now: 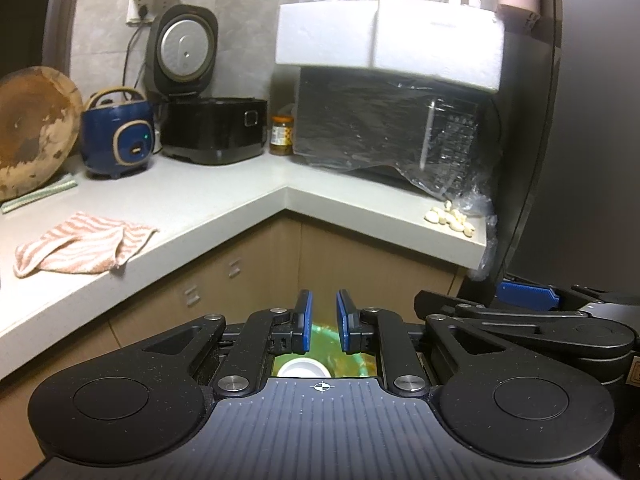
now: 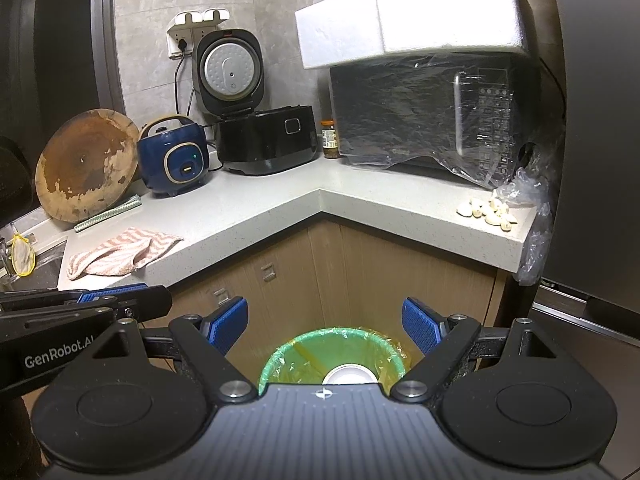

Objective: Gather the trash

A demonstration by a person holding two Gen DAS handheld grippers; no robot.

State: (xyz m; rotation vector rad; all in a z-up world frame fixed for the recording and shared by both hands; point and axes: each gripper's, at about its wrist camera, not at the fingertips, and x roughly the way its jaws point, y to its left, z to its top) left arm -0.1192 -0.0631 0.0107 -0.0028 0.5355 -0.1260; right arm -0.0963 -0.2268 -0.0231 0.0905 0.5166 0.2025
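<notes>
A trash bin lined with a green bag [image 2: 296, 354] stands on the floor in the counter's inner corner, below both grippers. A white round container [image 2: 350, 375] lies inside it; it also shows in the left wrist view [image 1: 302, 368]. My left gripper [image 1: 324, 322] hangs over the bin [image 1: 320, 336], its blue pads a narrow gap apart with nothing between them. My right gripper [image 2: 325, 325] is wide open and empty above the bin. The left gripper shows at the left edge of the right wrist view [image 2: 116, 300].
An L-shaped counter [image 2: 256, 216] carries a striped cloth [image 2: 120, 258], a blue cooker [image 2: 174, 156], a black rice cooker with its lid up [image 2: 268, 140], a jar [image 2: 330, 140], a plastic-wrapped microwave [image 2: 432, 116] under foam boxes [image 2: 408, 12], garlic cloves [image 2: 486, 210] and a wooden board [image 2: 86, 164].
</notes>
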